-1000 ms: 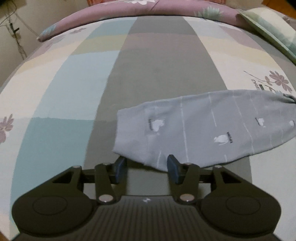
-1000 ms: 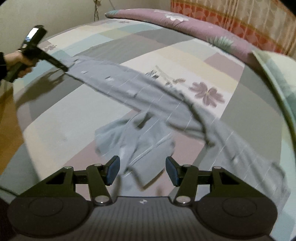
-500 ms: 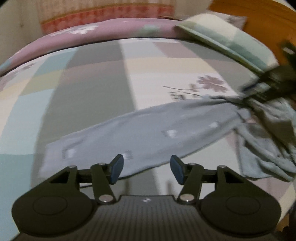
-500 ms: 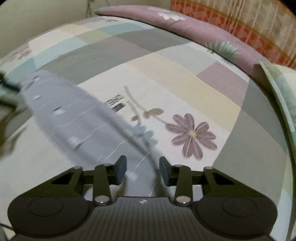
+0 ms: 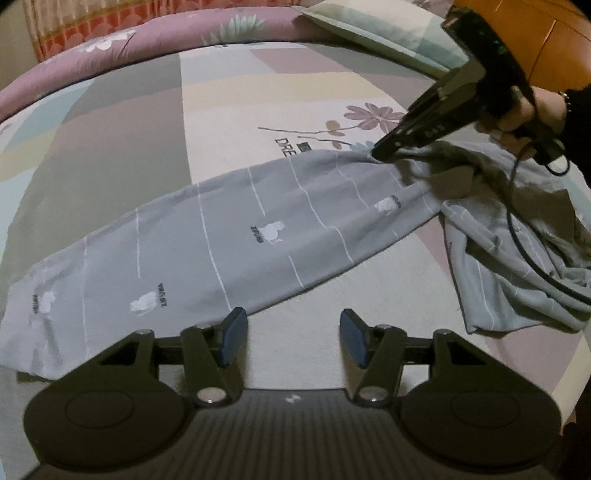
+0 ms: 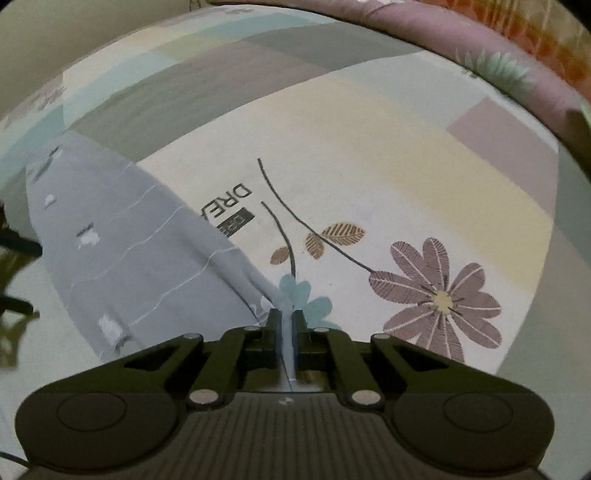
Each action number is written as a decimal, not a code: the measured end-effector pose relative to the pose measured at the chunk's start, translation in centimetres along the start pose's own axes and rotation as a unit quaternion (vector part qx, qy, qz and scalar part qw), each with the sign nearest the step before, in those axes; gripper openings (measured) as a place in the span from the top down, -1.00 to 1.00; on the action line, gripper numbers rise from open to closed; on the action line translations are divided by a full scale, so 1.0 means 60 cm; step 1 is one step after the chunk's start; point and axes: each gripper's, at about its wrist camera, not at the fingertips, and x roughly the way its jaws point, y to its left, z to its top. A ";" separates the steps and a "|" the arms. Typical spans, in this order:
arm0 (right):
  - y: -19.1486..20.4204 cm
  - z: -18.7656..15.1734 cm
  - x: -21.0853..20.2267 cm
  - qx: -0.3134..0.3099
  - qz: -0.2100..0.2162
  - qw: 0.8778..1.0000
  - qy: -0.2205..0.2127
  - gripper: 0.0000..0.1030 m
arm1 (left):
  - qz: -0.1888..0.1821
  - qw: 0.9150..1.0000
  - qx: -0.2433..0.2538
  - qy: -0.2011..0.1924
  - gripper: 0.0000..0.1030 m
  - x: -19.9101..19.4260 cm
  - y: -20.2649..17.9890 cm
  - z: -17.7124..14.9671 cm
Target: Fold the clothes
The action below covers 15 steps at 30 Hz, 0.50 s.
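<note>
A grey garment [image 5: 236,236] with thin white lines and small white animal prints lies on the patchwork bedsheet [image 5: 118,155]. One long part stretches flat from lower left to upper right; the rest is bunched at the right [image 5: 517,266]. My left gripper [image 5: 290,338] is open just in front of the flat part's near edge, holding nothing. In the left wrist view my right gripper [image 5: 382,151], held by a hand [image 5: 524,114], pinches the cloth at the far edge. In the right wrist view the right gripper [image 6: 286,321] is shut on a fold of the grey garment [image 6: 122,236].
A purple floral quilt [image 5: 122,40] runs along the far side of the bed, and a pale green pillow [image 5: 384,29] lies at the upper right. A wooden headboard [image 5: 554,44] stands behind the hand. A black cable [image 5: 524,243] hangs over the bunched cloth.
My right gripper went from open to shut on the garment's edge after moving in close. The left gripper let the cloth lie flat and swung its view to the right, staying open.
</note>
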 end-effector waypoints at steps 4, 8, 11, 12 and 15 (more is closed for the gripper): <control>0.009 -0.006 -0.023 0.000 0.017 1.000 -0.006 0.86 | 0.002 1.000 0.001 0.001 -0.12 -0.001 -0.009 -0.002; 0.030 -0.010 -0.068 -0.006 0.022 0.999 -0.027 0.86 | 0.005 1.000 0.005 0.004 -0.13 -0.011 -0.022 -0.007; 0.052 -0.021 -0.109 -0.006 0.034 0.999 -0.042 0.86 | 0.012 1.000 0.002 0.008 -0.13 -0.015 -0.028 -0.012; 0.062 -0.030 -0.123 -0.006 0.040 0.998 -0.045 0.86 | 0.012 1.000 -0.001 0.010 -0.13 -0.016 -0.029 -0.014; 0.102 -0.061 -0.161 -0.020 0.055 0.997 -0.048 0.86 | 0.015 1.000 -0.007 0.014 -0.13 -0.021 -0.033 -0.020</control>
